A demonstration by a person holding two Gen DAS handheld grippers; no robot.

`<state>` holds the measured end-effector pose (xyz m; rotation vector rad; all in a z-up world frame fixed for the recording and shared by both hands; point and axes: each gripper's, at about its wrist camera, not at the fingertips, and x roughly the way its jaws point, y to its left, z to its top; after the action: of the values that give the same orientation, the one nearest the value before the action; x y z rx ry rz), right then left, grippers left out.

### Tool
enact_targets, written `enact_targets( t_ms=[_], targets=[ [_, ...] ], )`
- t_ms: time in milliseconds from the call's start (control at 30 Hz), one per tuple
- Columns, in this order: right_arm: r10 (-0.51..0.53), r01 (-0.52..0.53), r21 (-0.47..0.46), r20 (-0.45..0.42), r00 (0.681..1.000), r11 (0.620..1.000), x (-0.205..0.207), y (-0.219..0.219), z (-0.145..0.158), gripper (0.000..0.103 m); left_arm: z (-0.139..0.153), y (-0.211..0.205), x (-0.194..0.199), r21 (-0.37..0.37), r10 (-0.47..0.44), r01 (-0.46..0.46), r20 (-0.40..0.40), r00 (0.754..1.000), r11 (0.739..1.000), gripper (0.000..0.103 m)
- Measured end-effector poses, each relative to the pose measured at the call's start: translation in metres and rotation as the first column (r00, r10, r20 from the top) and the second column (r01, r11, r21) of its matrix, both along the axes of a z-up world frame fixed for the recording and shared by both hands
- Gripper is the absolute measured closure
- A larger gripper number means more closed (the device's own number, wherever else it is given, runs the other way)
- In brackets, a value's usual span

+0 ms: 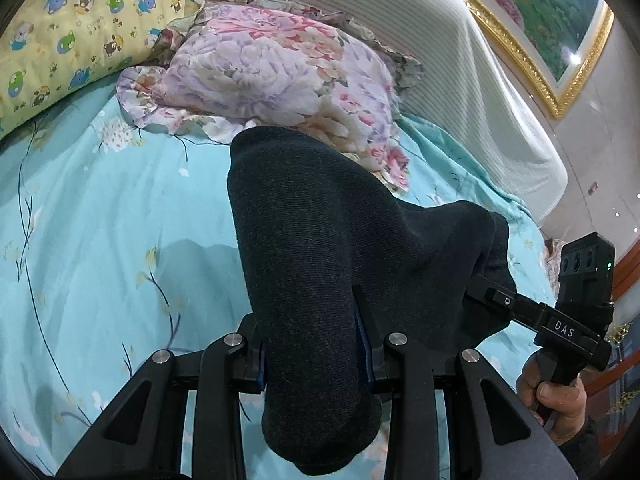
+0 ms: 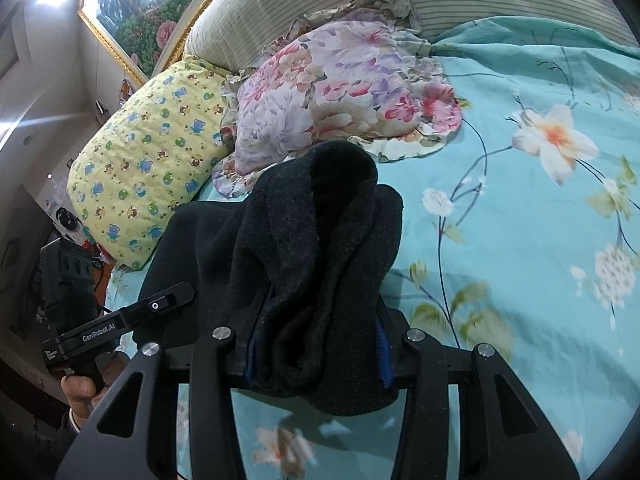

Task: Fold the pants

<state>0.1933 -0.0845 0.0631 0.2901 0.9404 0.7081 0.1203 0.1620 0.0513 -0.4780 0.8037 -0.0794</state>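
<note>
One pair of dark knit pants (image 1: 320, 264) hangs bunched above the bed (image 1: 100, 220), pinched in the jaws of both the left gripper (image 1: 316, 356) and right gripper (image 2: 316, 356). Beyond the jaws lie two pillows: one floral, frilled (image 1: 272, 76); one yellow, bear-printed (image 1: 60, 36). The pads are mostly hidden by cloth.

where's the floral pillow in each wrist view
Left wrist view: the floral pillow lies top centre, just beyond the dark pants, with the yellow cartoon pillow on its left.
Right wrist view: the floral pillow lies top centre, beyond the pants, with the yellow cartoon pillow at its lower left.
Shared landmark: the striped headboard behind it.
</note>
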Motion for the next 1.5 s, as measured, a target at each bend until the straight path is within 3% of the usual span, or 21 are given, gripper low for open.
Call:
enact_targets(
  t_ms=[433,667,900,1167,1500],
  targets=[
    [0.018,-0.019,-0.019,-0.039,0.999,1.0,0.033,0.018,-0.022,0.057,-0.024,0.016,0.024,0.001,0.022,-0.022,-0.044,0.999,1.0,0.07],
    [0.018,-0.019,-0.02,-0.089,0.996,1.0,0.04,0.014,-0.041,0.049,-0.042,0.019,0.029,-0.002,0.013,-0.013,-0.075,0.997,1.0,0.059],
    [0.014,-0.015,-0.009,-0.089,0.996,1.0,0.041,0.01,-0.049,0.041,-0.048,0.021,0.03,0.017,0.025,-0.024,-0.086,0.996,1.0,0.04],
    [0.0,-0.001,-0.023,-0.073,0.997,1.0,0.041,0.007,-0.049,0.028,-0.048,0.023,0.027,0.027,0.048,-0.045,-0.103,0.993,0.999,0.031],
    [-0.018,0.018,-0.002,-0.066,0.998,1.0,0.036,0.001,-0.041,0.027,-0.043,0.022,0.01,0.04,0.077,-0.073,-0.105,0.991,0.997,0.028]
  ],
)
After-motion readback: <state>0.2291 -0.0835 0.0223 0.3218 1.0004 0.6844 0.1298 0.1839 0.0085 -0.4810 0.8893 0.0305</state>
